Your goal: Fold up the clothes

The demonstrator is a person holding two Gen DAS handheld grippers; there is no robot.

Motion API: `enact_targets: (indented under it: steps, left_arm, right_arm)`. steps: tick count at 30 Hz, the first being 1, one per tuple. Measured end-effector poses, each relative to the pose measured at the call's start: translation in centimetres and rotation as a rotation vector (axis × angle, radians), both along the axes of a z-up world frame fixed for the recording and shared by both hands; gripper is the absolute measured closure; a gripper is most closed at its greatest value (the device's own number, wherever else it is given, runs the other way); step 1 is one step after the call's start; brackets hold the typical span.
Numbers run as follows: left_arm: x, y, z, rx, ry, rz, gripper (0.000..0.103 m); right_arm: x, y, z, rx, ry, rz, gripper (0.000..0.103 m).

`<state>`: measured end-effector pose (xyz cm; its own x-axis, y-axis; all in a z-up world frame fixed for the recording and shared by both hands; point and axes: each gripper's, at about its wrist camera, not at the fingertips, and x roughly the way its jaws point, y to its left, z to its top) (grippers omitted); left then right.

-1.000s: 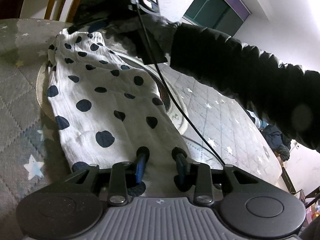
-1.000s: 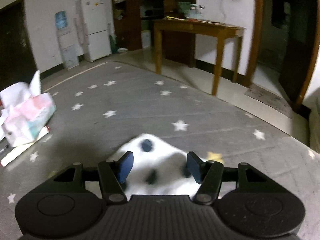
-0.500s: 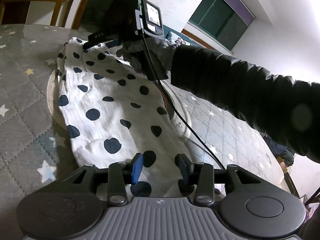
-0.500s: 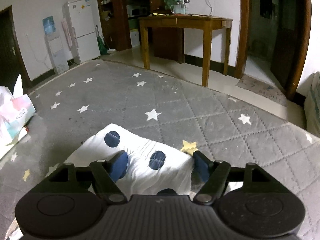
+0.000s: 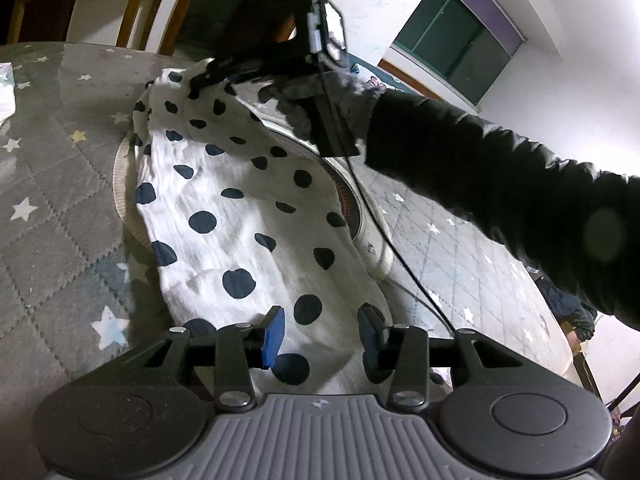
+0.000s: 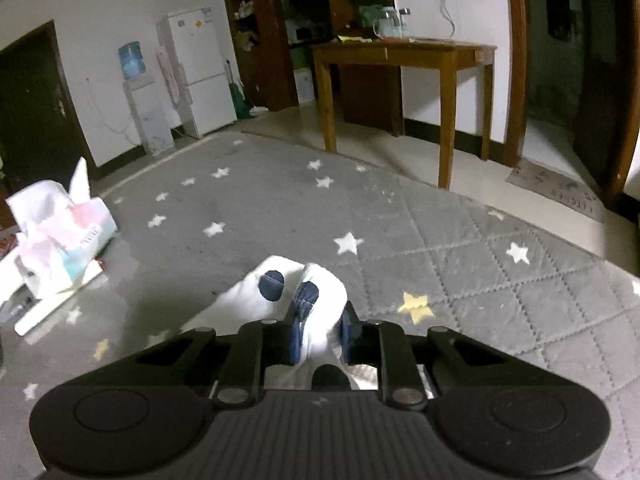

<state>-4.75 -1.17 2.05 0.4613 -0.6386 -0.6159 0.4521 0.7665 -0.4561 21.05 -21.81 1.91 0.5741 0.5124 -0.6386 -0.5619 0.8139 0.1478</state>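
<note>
White cotton with navy dots: garment (image 5: 240, 216) spread on the grey rug (image 5: 52, 184), partly over a round mat (image 5: 120, 184). Soft, light, limp; apt to sag and wrinkle, so best taken at corners and hems. Right gripper (image 6: 320, 334) closing on the garment's far corner, cloth bunched between the jaws. Left gripper (image 5: 320, 334) at the near hem, jaws apart, cloth between them unpinched.

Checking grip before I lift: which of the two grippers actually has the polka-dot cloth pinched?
The right gripper: its jaws are closing on a bunched fold of the polka-dot cloth. The left gripper has cloth between its pads, but they stand apart from it.
</note>
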Motion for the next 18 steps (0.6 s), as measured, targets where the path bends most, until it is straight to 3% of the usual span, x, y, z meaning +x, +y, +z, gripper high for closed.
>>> enact_targets:
  steps: [9,18]
  left_arm:
    - [-1.8,0.9,0.4,0.033,-0.002,0.045,0.055]
    - [-4.4,1.6,0.6,0.07,-0.012,0.106,0.051]
  right_arm:
    - [-5.8,-1.1,4.8,0.019,-0.078,0.094,0.086]
    - [-16.4,-2.5,8.2,0.065,-0.119,0.199,0.086]
